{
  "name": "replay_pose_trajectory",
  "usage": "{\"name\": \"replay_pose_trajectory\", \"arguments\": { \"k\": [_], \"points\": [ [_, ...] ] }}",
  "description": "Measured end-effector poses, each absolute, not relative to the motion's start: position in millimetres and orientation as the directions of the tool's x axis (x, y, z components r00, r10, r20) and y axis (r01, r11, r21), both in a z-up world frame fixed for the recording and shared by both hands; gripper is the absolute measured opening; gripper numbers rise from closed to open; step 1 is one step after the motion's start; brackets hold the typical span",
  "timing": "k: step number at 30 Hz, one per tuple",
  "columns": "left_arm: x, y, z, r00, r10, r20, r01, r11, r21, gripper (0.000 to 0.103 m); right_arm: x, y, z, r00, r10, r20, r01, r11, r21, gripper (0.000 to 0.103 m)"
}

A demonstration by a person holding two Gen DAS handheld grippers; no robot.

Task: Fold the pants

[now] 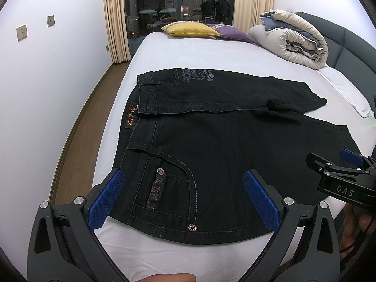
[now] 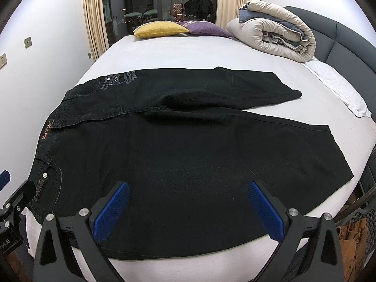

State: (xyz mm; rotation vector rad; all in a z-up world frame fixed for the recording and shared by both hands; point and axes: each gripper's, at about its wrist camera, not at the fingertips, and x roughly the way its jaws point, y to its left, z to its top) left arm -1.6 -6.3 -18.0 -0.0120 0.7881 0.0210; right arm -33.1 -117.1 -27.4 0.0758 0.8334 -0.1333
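Black denim pants (image 1: 211, 141) lie spread flat on the white bed, waistband to the left, both legs running right; they also show in the right wrist view (image 2: 188, 145). My left gripper (image 1: 184, 195) is open and empty, its blue pads straddling the near front pocket by the pants' near edge. My right gripper (image 2: 188, 209) is open and empty over the near leg's thigh. The right gripper also shows at the right edge of the left wrist view (image 1: 338, 164).
A white bed (image 1: 188, 54) carries a yellow pillow (image 1: 192, 29), a purple pillow (image 1: 232, 33) and a rolled duvet (image 1: 293, 40) at the far side. The grey headboard (image 1: 347, 47) stands at the right. Wood floor (image 1: 77, 127) and a white wall lie left.
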Motion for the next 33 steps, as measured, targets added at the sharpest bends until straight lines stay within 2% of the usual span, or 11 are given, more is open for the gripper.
{"name": "replay_pose_trajectory", "arguments": {
  "k": [12,18,22,24,27,32,33],
  "points": [
    [1.6,-19.7,-17.5,0.747,0.05,-0.663,0.017,0.995,0.094,0.103,-25.4,-122.7,-29.7,0.646,-0.056,-0.762,0.126,0.992,0.034,0.103],
    [69.1,6.8,-8.2,0.74,-0.027,-0.672,0.105,0.992,0.076,0.103,-4.6,-140.7,-24.9,0.639,0.075,-0.766,0.004,0.995,0.1,0.103],
    [127.2,29.3,-7.1,0.707,-0.134,-0.694,0.158,0.987,-0.03,0.103,18.8,-153.8,-8.6,0.667,0.128,-0.734,-0.113,0.991,0.069,0.103],
    [152.0,33.7,-5.3,0.718,-0.103,-0.688,0.159,0.987,0.018,0.103,32.6,-157.1,-2.4,0.684,0.144,-0.716,-0.167,0.985,0.038,0.103],
    [210.6,35.8,-9.2,0.643,-0.058,-0.764,0.213,0.971,0.105,0.103,56.8,-166.7,3.0,0.675,0.166,-0.719,-0.243,0.97,-0.005,0.09],
    [304.5,48.7,-11.7,0.628,-0.057,-0.776,0.276,0.949,0.154,0.103,100.1,-187.3,2.0,0.632,0.242,-0.736,-0.363,0.932,-0.006,0.083],
    [322.9,49.5,-14.0,0.606,-0.081,-0.791,0.315,0.938,0.146,0.1,105.5,-189.8,1.8,0.63,0.242,-0.738,-0.377,0.926,-0.018,0.079]
  ]
}}
